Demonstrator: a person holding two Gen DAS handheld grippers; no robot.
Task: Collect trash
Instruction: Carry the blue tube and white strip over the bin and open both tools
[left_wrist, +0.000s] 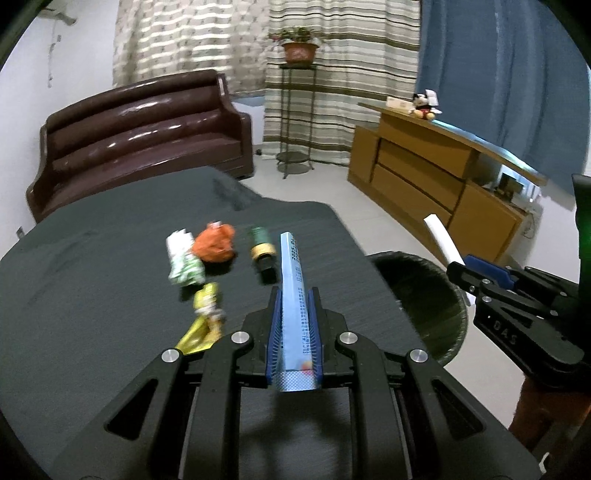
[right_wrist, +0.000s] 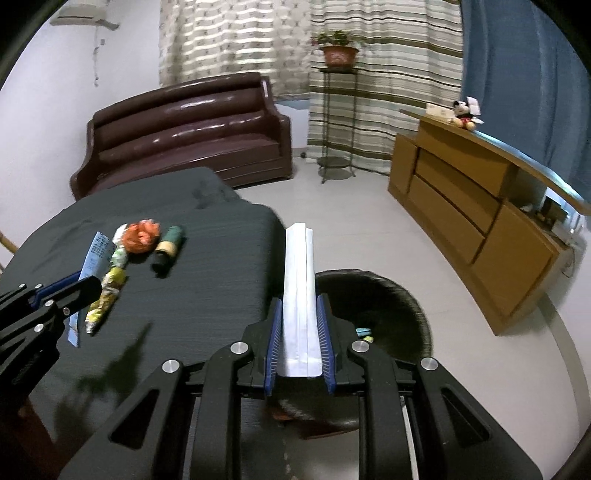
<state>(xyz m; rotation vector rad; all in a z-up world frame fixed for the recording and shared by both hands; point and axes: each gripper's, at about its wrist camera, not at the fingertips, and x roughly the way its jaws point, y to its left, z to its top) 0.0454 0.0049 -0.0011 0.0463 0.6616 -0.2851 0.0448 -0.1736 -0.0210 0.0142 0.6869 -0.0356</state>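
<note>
Trash lies on a dark table (left_wrist: 92, 295): an orange wad (left_wrist: 216, 243), a green-and-white wrapper (left_wrist: 183, 264), a yellow wrapper (left_wrist: 205, 314) and a small dark green bottle (left_wrist: 262, 251) on its side, all close together. The left gripper (left_wrist: 294, 306) is clamped on a long silver-blue packet (left_wrist: 291, 295) with printed dates, which sticks out forward between the blue pads, above the table's right part. The right gripper (right_wrist: 299, 321) is clamped on a long white folded packet (right_wrist: 298, 295), held over the edge of a round black bin (right_wrist: 406, 295) that stands on the floor just beside the table. Inside the bin, by the right finger, a small light blue and yellow scrap (right_wrist: 364, 332) shows; the rest of its inside is dark and hard to read. Beyond the table stand a brown sofa (left_wrist: 140, 129) and a wooden cabinet (left_wrist: 424, 177)
</note>
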